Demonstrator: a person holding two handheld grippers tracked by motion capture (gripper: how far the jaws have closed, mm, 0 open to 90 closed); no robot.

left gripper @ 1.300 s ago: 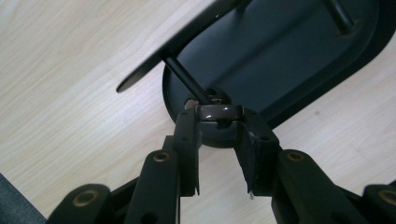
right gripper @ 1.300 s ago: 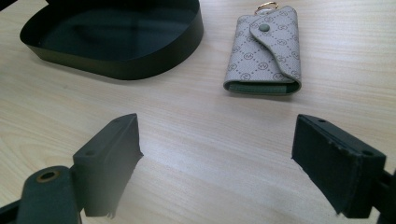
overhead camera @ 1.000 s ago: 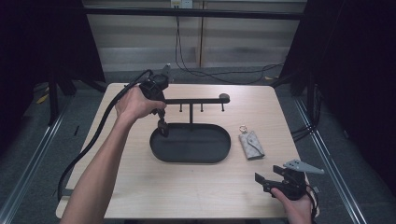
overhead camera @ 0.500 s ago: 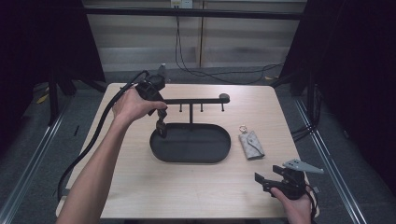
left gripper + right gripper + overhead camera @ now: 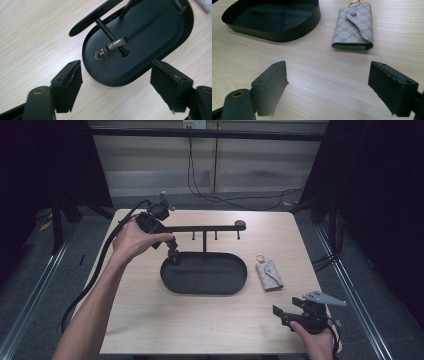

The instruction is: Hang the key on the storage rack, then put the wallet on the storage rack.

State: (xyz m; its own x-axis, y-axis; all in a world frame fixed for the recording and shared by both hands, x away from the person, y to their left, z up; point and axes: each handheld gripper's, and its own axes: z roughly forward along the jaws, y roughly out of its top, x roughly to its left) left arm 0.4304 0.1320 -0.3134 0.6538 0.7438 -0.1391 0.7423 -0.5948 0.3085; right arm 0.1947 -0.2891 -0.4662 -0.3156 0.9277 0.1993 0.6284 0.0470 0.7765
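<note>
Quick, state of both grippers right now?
Left gripper: open, holding nothing, above the end of the black tray.
Right gripper: open, holding nothing, aimed toward the key pouch.

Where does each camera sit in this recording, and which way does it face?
High view: above the person's side, looking forward and down at the wooden table; both forearms, left gripper, right gripper.
Left gripper view: down between open jaws onto the black oval tray.
Right gripper view: low across the tabletop to the grey patterned key pouch.
Shared: the tray.
</note>
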